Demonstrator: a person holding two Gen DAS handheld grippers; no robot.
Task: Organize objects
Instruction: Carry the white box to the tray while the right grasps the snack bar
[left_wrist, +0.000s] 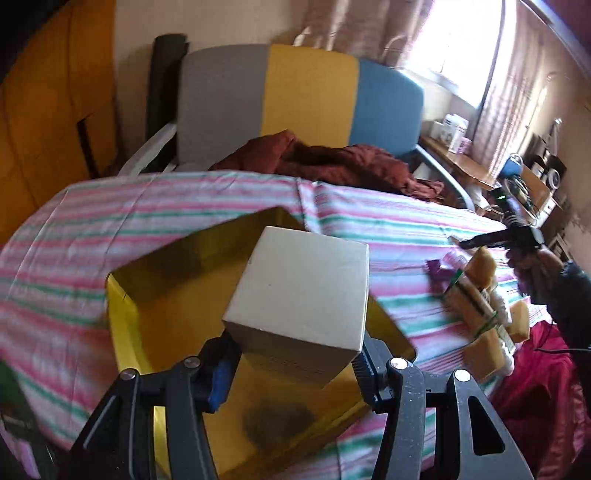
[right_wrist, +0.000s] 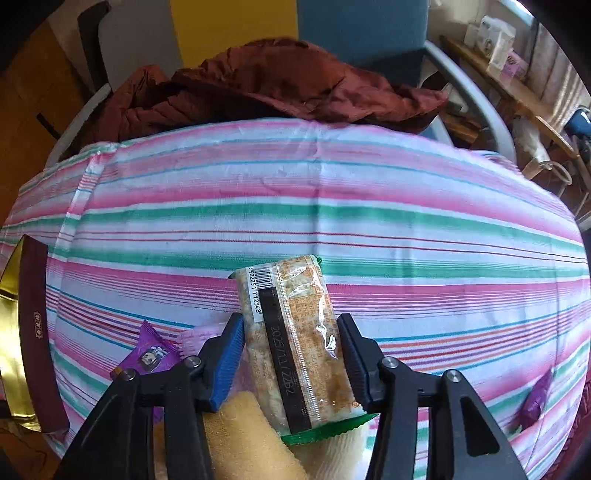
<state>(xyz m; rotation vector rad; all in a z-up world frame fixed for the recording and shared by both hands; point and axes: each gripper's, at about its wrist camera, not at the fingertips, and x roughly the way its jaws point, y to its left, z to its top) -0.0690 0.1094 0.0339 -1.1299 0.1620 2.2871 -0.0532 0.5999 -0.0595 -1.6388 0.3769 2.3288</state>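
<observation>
Cardboard, pale and cube-shaped: in the left wrist view the left claw is clenched on a white box held above the open yellow tray on the striped worktop; the tray looks empty, so sorting seems barely begun. In the right wrist view the right claw grips a wrapped snack bar near the worktop's front edge, purple candies still loose beside it.

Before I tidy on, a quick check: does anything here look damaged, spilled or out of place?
One thing: a dark smudge stains the floor of the open yellow box, below the white carton that the left claw holds. Nothing looks spilled or broken.
</observation>
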